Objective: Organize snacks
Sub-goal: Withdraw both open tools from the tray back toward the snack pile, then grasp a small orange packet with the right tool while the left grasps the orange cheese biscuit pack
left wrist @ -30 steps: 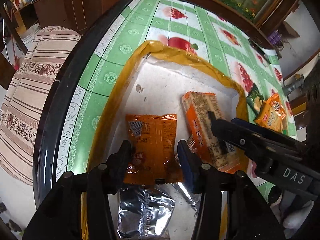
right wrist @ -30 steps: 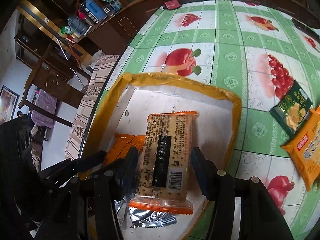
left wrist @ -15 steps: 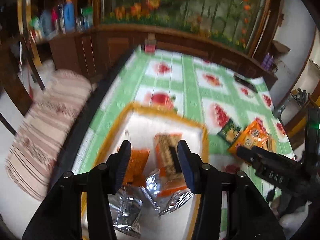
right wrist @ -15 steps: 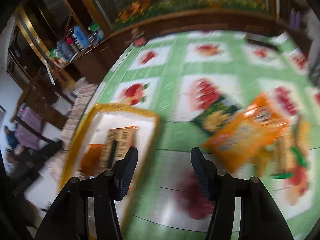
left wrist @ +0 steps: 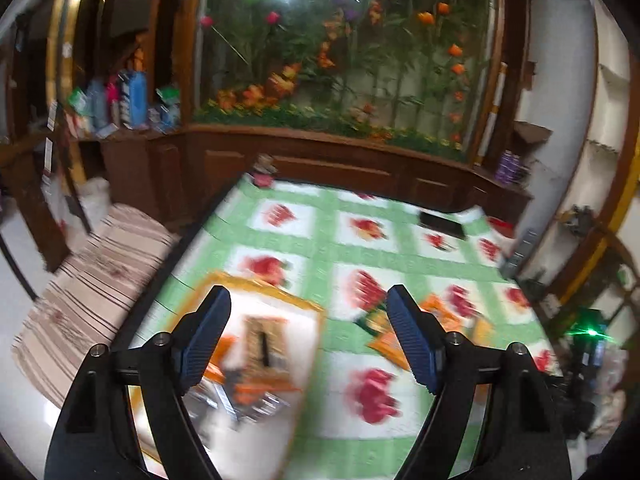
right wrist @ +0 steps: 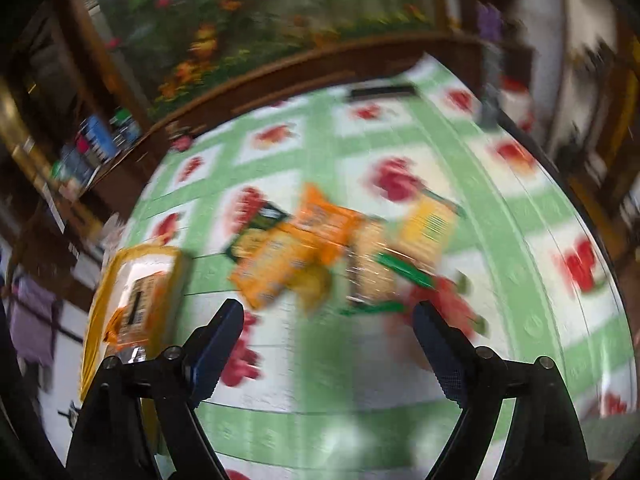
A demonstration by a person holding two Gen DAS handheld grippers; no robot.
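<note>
A yellow-rimmed white tray [left wrist: 308, 308] lies at the table's left edge and holds a cracker pack [left wrist: 266, 340], orange packets and silver packets [left wrist: 256, 404]. The tray also shows in the right wrist view [right wrist: 102, 292]. A blurred pile of loose snacks [right wrist: 320, 248] lies mid-table: orange bags, a dark green pack [right wrist: 260, 220], a cracker pack [right wrist: 372, 268], a yellow pack [right wrist: 428, 228]. My left gripper [left wrist: 308, 336] is open and empty, high above the tray's right side. My right gripper [right wrist: 328, 348] is open and empty, above the table just short of the pile.
The table has a green-and-white fruit-print cloth [left wrist: 360, 256]. A dark flat object [left wrist: 442, 224] lies near the far edge. A striped cushioned seat [left wrist: 88, 280] stands left of the table. A wooden cabinet with a flower display [left wrist: 340, 152] is behind.
Both grippers let go of their packets in the tray and rose up and back, jaws wider. The right gripper swung right toward the loose snack pile. Both views are motion-blurred.
</note>
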